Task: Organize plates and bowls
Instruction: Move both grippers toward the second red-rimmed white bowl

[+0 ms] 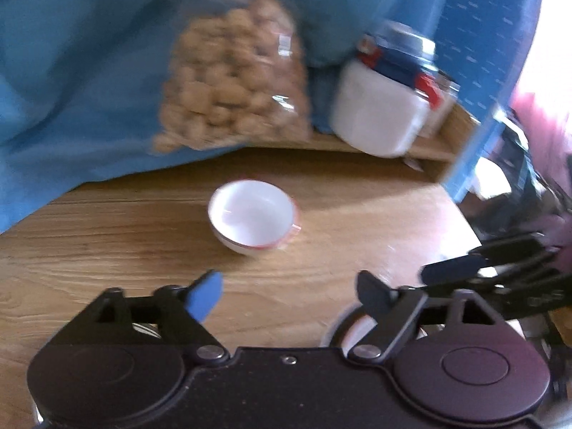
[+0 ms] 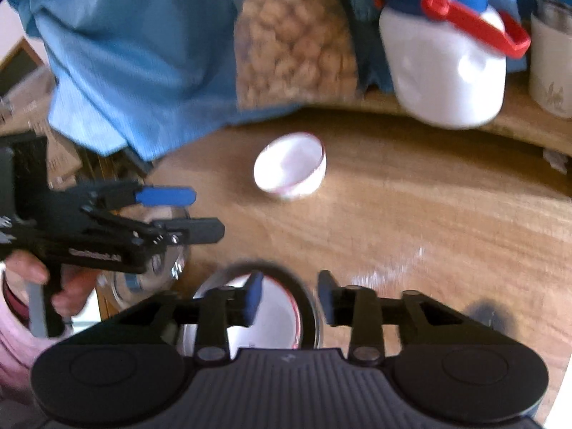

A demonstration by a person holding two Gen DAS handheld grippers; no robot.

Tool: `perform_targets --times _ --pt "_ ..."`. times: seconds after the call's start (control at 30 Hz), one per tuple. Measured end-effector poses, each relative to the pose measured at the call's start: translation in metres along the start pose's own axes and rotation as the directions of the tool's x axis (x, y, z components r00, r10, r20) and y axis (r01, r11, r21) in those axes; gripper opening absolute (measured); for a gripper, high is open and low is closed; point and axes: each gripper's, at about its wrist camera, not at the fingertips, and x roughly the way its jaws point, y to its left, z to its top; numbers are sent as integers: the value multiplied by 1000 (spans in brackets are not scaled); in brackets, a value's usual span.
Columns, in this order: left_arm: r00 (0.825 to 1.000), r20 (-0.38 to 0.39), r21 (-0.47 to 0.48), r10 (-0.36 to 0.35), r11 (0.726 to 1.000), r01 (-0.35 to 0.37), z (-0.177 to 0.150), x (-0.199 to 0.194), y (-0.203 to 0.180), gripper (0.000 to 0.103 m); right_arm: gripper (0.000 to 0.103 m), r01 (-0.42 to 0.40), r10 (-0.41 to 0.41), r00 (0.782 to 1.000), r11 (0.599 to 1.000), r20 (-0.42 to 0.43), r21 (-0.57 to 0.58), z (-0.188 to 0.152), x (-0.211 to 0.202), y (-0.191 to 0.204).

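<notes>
Left hand-held gripper [image 1: 286, 295]: jaws wide apart, nothing between them, only bare bench [image 1: 107, 250] below. Right hand-held gripper [image 2: 289, 298]: jaws partly apart, no pad pressing on anything. Both frames are motion-blurred.

Task items:
- small white bowl [image 1: 254, 222], red rim line, sits upright alone mid-bench, well apart from both grippers, on the far side of them.
- red-rimmed plate [image 2: 271, 318] lies flat at the near edge, under the right gripper's blue finger, inside what looks like a metal or glass dish; I can't tell which.
- second shiny dish [image 2: 143, 282] sits near-left under the left gripper, mostly hidden.

Clutter at the far edge: bag of nuts [image 1: 232, 82], white jar with blue lid [image 1: 382, 107], blue cloth [image 1: 71, 71]. Not part of the job.

My read: the near stack is set down, and the lone bowl is next. To do it well:
- approach from above with jaws fully open
- straddle the near rim wall, one pad inside and one outside
- close slowly; glazed ceramic is slippery and a thin rim can pivot
- lift straight up and keep it level
- stay low and short of the jar and bag
- lower it centred onto the plate, releasing only once it's seated
</notes>
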Motion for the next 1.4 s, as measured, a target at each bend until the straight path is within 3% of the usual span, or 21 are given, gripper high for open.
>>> perform_targets --times 0.1,0.2,0.4,0.53,0.77,1.17,1.27,1.4 --pt "999 -10 -81 38 996 -39 8 9 16 102 65 -11 9 999 1000 46 29 9 3 -8" --pt "996 -40 -168 81 982 -87 13 24 32 102 88 42 -44 994 999 97 16 18 12 -14" --pt "985 -72 -280 158 944 -172 18 50 57 102 103 141 -136 977 990 162 -24 33 41 -15" --pt "984 -60 -322 167 930 -178 22 55 65 102 103 136 -128 976 990 176 -34 43 60 -14" --pt "977 -37 -257 208 943 -211 31 67 59 102 103 155 -148 976 987 159 -35 55 87 -20" --pt "967 -25 -227 254 940 -253 27 82 52 102 102 179 -165 965 983 203 -50 54 104 -22" --pt "965 -11 -213 260 943 -257 24 83 51 102 98 190 -173 957 980 231 -51 51 105 -21" --pt "961 -5 -173 277 946 -274 22 86 46 98 84 199 -177 955 977 238 -74 47 109 -16"
